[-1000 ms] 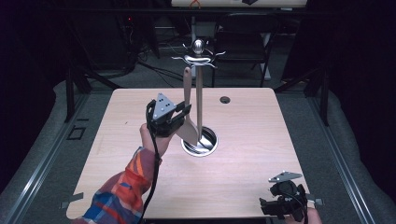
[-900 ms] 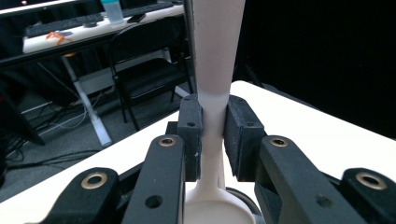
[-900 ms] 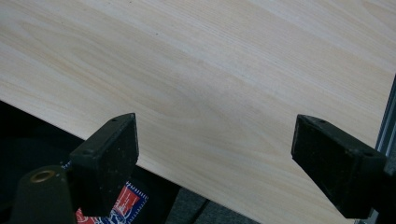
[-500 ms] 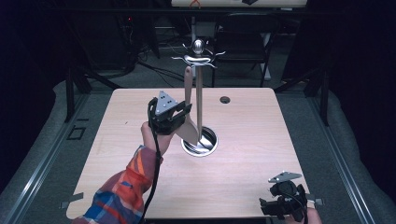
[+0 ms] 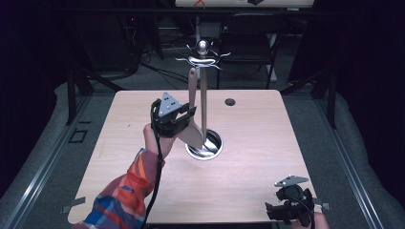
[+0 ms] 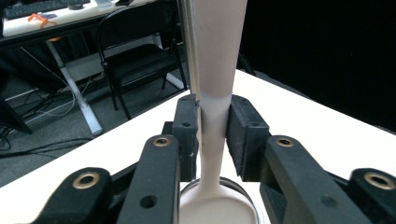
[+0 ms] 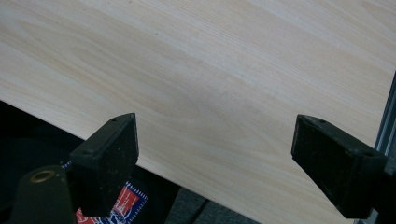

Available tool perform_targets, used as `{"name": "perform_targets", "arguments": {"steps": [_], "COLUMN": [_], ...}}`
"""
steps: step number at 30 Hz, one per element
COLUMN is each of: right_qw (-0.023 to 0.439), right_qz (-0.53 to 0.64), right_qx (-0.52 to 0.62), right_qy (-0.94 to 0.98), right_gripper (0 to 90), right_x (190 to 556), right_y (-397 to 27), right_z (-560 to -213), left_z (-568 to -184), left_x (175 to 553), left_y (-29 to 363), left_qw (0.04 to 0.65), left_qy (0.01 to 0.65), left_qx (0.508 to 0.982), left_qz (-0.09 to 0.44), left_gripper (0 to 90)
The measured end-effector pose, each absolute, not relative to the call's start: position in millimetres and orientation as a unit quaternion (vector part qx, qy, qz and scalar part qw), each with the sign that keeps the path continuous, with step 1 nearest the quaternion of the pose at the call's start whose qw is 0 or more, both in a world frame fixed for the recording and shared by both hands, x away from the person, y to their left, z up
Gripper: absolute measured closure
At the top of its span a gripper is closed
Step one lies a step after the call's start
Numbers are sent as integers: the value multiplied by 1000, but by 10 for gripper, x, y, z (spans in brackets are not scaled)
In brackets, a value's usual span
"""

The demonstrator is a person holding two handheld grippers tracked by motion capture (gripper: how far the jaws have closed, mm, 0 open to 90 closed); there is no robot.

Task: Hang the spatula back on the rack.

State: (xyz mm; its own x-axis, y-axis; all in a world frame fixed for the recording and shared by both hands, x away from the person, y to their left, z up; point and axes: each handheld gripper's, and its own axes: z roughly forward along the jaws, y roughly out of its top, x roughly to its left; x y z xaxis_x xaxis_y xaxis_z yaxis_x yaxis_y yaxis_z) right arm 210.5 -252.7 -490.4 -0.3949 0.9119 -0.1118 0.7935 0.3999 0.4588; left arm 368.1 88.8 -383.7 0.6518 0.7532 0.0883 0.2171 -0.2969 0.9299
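At mid-table, the left gripper (image 5: 184, 118) squeezes a wooden spatula's (image 5: 192, 114) handle beside the metal stand (image 5: 204, 95). Far off, the right gripper (image 7: 215, 158) gapes wide.

I can read no text, label, brand, number or sign anywhere here; nothing lettered shows on the table, the stand, or on my grippers.

A lab-like recording space: dark surroundings behind the wooden table (image 5: 143, 124), a folding chair (image 6: 135, 51) and floor cables beyond it.
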Motion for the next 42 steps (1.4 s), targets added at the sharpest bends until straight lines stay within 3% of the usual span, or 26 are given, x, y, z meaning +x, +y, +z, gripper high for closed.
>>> {"name": "perform_targets", "arguments": {"steps": [10,16,31,42], "right_qw": [176,177,179,180], "right_qz": [169,171,169,168], "right_qx": [522,523,523,523], "right_qy": [818,816,816,816], "right_gripper": [142,142,145,145], "right_x": [2104,2104,2100,2102], "right_y": [-2528,-2528,-2528,-2520], "right_z": [-4904,-4906,-4901,-4901], "left_z": [-3812,-3760,-3757,-3837], "left_x": [3658,3608,3499,3316], "left_y": [876,897,1113,1403], "left_qw": [493,487,463,433], "left_qy": [314,309,310,314], "left_qx": [764,771,792,802], "left_qz": [272,271,250,264], "left_gripper": [632,470,226,163]}}
